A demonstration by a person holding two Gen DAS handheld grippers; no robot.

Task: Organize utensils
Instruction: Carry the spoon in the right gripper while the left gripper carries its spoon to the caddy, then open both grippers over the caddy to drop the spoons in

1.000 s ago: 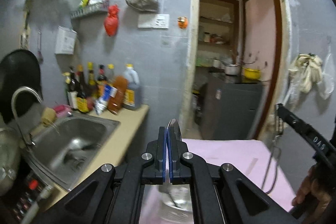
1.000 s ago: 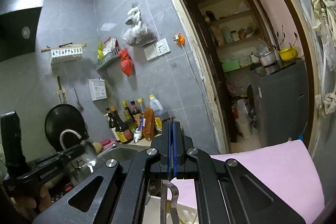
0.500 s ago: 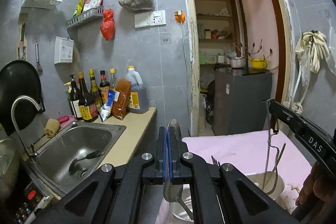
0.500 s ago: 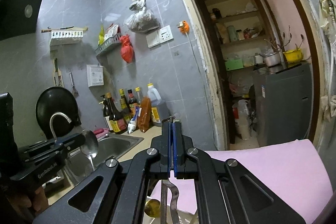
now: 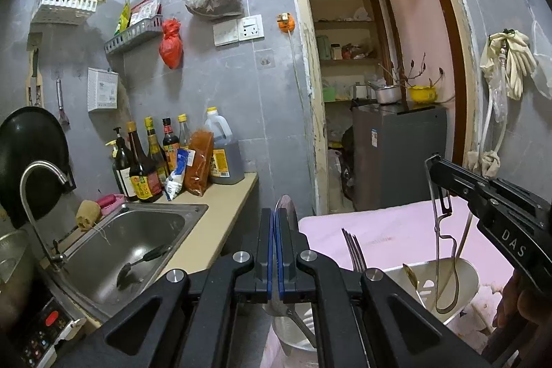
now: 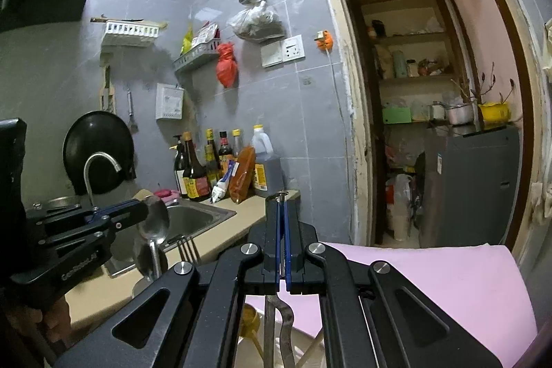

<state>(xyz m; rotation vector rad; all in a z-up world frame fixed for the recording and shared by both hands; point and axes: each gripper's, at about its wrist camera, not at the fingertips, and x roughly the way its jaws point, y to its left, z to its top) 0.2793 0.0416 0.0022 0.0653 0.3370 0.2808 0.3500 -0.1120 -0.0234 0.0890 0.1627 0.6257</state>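
My left gripper (image 5: 275, 216) is shut on a silver spoon (image 5: 285, 207). The spoon's bowl stands above the fingers and its handle reaches down into a steel cup (image 5: 293, 333). From the right wrist view the left gripper (image 6: 141, 212) shows at the left with the spoon (image 6: 157, 221). My right gripper (image 6: 282, 206) is shut on a thin looped metal utensil (image 6: 280, 316) that hangs below it. In the left wrist view the right gripper (image 5: 435, 168) holds the looped utensil (image 5: 443, 250) over a white holder (image 5: 465, 271). Fork tines (image 5: 352, 247) and a gold spoon (image 5: 410, 275) stand there.
The holders stand on a pink-covered table (image 5: 379, 226). To the left are a counter with a steel sink (image 5: 114, 247), a faucet (image 5: 38, 181) and several sauce bottles (image 5: 145, 161). A cooker panel (image 5: 45, 333) sits at lower left. A doorway with a grey fridge (image 5: 396, 154) lies ahead.
Both grippers have sunk towards the table, each still shut on its utensil. The steel cup, the fork and the white holder have come into view below them.
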